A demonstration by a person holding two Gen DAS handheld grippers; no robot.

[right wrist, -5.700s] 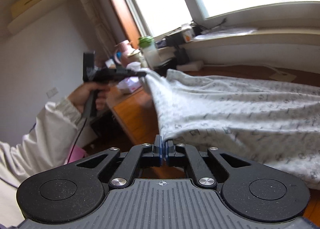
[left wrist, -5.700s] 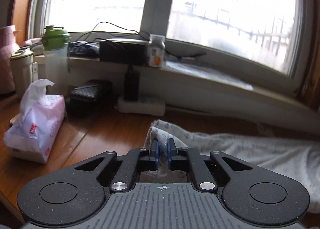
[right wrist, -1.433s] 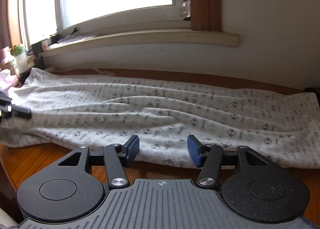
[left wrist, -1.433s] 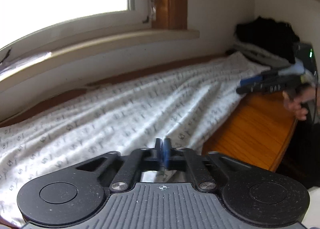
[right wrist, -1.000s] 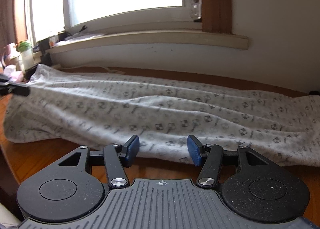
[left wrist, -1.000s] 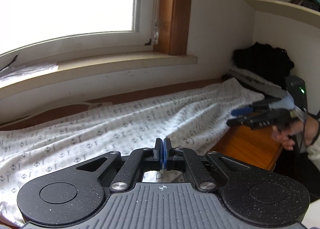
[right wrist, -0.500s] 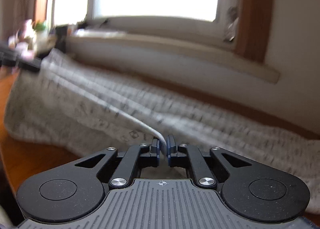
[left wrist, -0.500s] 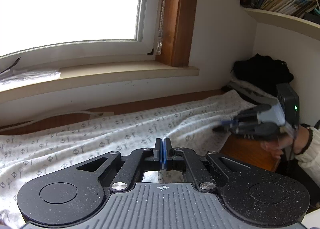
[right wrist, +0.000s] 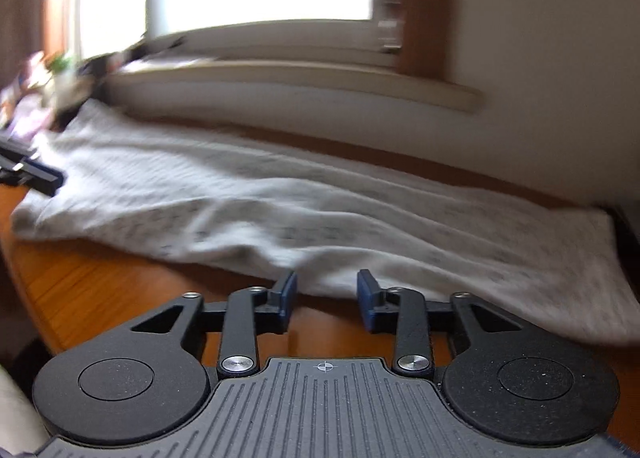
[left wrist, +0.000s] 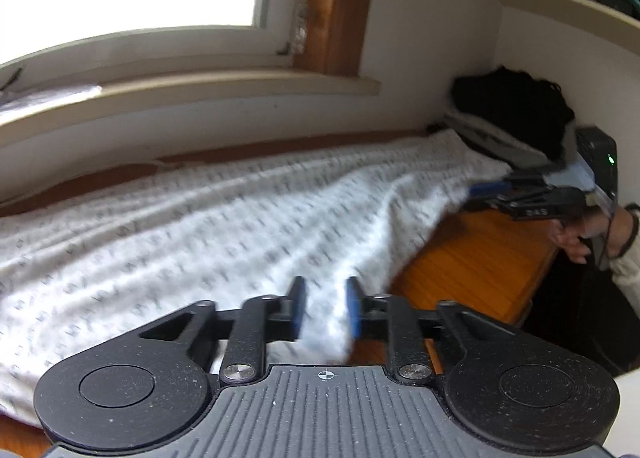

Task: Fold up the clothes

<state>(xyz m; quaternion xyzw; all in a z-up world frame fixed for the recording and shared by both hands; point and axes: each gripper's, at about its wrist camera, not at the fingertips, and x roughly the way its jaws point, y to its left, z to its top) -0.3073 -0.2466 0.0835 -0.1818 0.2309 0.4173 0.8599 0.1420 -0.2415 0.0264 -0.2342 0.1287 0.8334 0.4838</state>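
Patterned garment (left wrist: pixel 224 225) lies spread long on the surface (right wrist: pixel 120 282), unfolded; left hand-held gripper (left wrist: pixel 325 308) at 6 o'clock and right hand-held gripper (right wrist: pixel 326 300) both just opened, cloth released

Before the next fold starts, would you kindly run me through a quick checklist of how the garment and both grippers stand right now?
1. Left gripper released: ok, its jaws have just been opening; cloth lies between them, unpinched.
2. Right gripper released: ok, its jaws have just been opening, at the hem, nothing pinched.
3. Patterned garment laid out along the wooden table: ok, long and flat.
4. Garment smooth: not ok, ridges run across it.
5. Near edge fully on the table: cannot tell, the grippers hide part of it.
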